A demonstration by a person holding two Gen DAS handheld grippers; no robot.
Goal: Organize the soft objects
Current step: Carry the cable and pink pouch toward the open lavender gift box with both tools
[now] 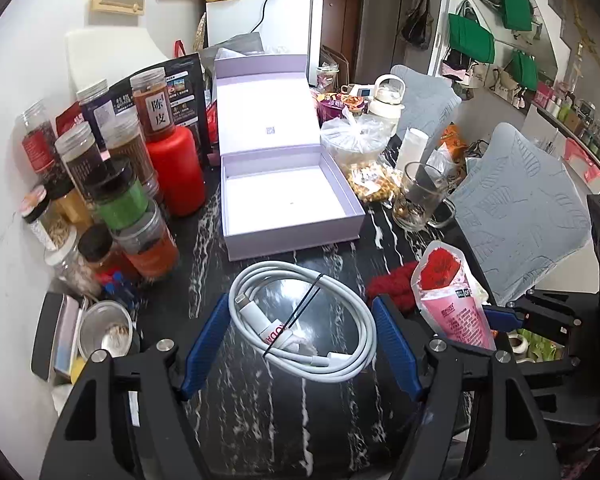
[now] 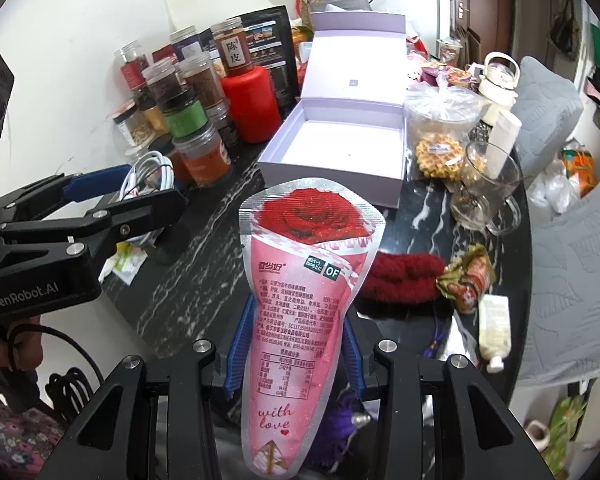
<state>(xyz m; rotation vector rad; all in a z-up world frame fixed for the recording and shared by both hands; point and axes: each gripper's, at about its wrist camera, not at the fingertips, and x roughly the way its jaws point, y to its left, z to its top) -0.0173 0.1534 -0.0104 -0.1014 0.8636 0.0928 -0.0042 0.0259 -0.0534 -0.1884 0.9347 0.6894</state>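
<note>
your left gripper [image 1: 302,336] clamps the coiled white charging cable [image 1: 300,320] across the coil's width, one blue pad on each outer side, so the loops, already bound by a thin black tie, stay bunched and lifted off the dark marbled table [image 1: 260,420]. your right gripper [image 2: 296,352] is closed on the narrow lower half of the pink rose-printed snack pouch [image 2: 308,280], pads pressing its two sides; held there, the wide rose end stands upright and free above the jaws. both loads point toward the open lilac gift box [image 1: 292,196], which sits empty in the middle of the table with its hinged lid [image 1: 266,104] propped up at the far side, a likely place for them. the jars along the left edge and the glass mug [image 2: 484,192] beside the box's right wall crowd the approach. a red fuzzy knit piece [image 2: 404,276] lies near the right edge, not yet gathered.
</note>
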